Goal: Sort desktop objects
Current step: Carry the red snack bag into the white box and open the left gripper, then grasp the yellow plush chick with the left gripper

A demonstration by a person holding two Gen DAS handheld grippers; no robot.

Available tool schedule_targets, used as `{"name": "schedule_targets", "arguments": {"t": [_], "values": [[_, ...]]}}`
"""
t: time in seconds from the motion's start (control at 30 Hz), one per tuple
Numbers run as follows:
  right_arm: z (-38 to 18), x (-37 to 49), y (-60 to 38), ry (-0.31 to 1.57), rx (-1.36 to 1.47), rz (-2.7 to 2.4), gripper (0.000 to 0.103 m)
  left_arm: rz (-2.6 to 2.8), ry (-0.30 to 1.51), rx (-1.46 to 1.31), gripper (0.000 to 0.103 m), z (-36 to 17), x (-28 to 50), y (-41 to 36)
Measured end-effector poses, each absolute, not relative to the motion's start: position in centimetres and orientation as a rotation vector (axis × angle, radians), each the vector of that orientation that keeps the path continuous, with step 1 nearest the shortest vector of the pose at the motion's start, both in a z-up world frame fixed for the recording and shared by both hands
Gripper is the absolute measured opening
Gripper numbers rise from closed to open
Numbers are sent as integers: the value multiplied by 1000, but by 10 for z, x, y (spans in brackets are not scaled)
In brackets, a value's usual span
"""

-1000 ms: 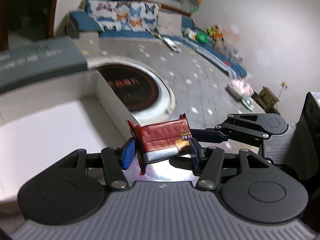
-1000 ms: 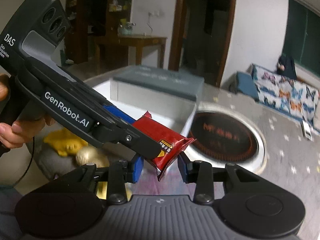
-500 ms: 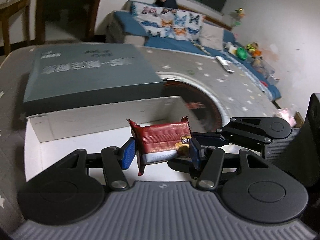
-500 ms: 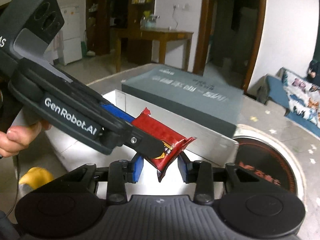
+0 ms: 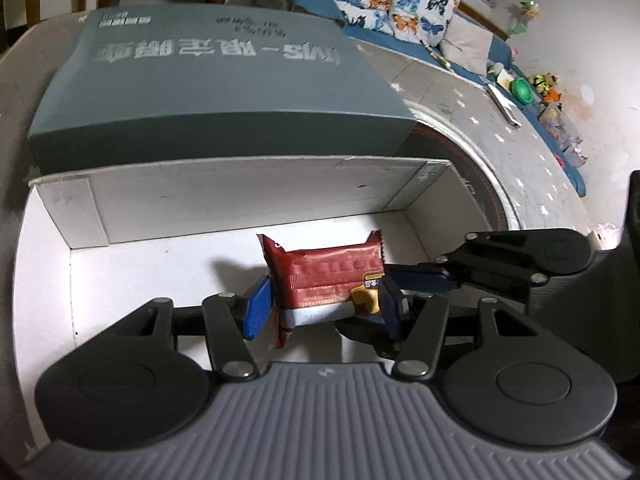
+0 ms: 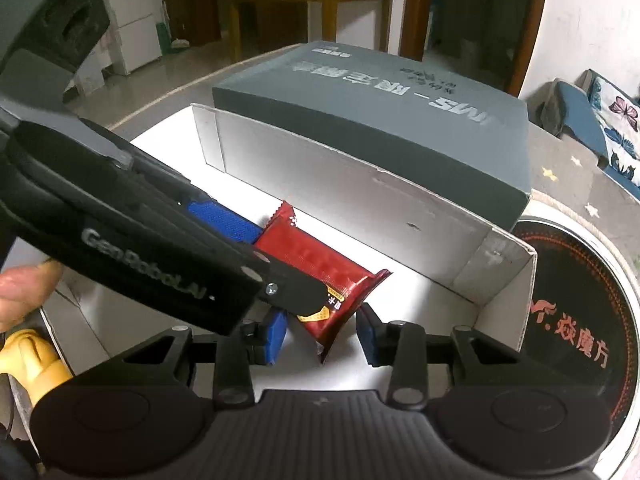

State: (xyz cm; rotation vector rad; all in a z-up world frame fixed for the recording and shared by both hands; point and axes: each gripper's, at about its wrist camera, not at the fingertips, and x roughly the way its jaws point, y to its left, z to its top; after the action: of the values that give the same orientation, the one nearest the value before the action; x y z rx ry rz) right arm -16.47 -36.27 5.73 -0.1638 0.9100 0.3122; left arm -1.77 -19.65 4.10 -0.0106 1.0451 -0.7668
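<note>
A red snack packet (image 5: 324, 276) hangs just above the floor of an open white box (image 5: 256, 200). My left gripper (image 5: 325, 308) is shut on it, blue pads pressing both long sides. In the right wrist view the left gripper (image 6: 282, 264) reaches in from the left with the packet (image 6: 320, 264) in its jaws. My right gripper (image 6: 322, 338) is open, and the packet's lower end hangs between its blue pads with a gap on each side. One of its fingers (image 5: 424, 280) shows beside the packet in the left wrist view.
A grey-blue lid (image 6: 380, 112) with white lettering lies directly behind the white box (image 6: 340, 192). A round black cooktop (image 6: 572, 312) is set in the table to the right. A yellow toy (image 6: 28, 356) and a person's hand (image 6: 20, 292) are at the left.
Both grippers have carried the packet from over the black cooktop to over the white box and lowered it inside. The left grip is unchanged; the right pads keep the same gap.
</note>
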Motion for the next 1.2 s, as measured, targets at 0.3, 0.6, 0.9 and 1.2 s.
{"name": "schedule_targets", "arguments": {"t": [0.3,0.6,0.9,1.2], "values": [[69,-183,-367,871,-168,284,56,-767,1019,-24,58,45,-24,-185],[114,-283,-373,658,-147,259,78,-841,896,-45,58,82,-72,-156],[117,-387,-368,645,-82,260,86,-1005,773,-20,66,116,-151,-134],[77,-423,-346,720,-81,268,82,-1144,803,107,67,103,-194,-171]]}}
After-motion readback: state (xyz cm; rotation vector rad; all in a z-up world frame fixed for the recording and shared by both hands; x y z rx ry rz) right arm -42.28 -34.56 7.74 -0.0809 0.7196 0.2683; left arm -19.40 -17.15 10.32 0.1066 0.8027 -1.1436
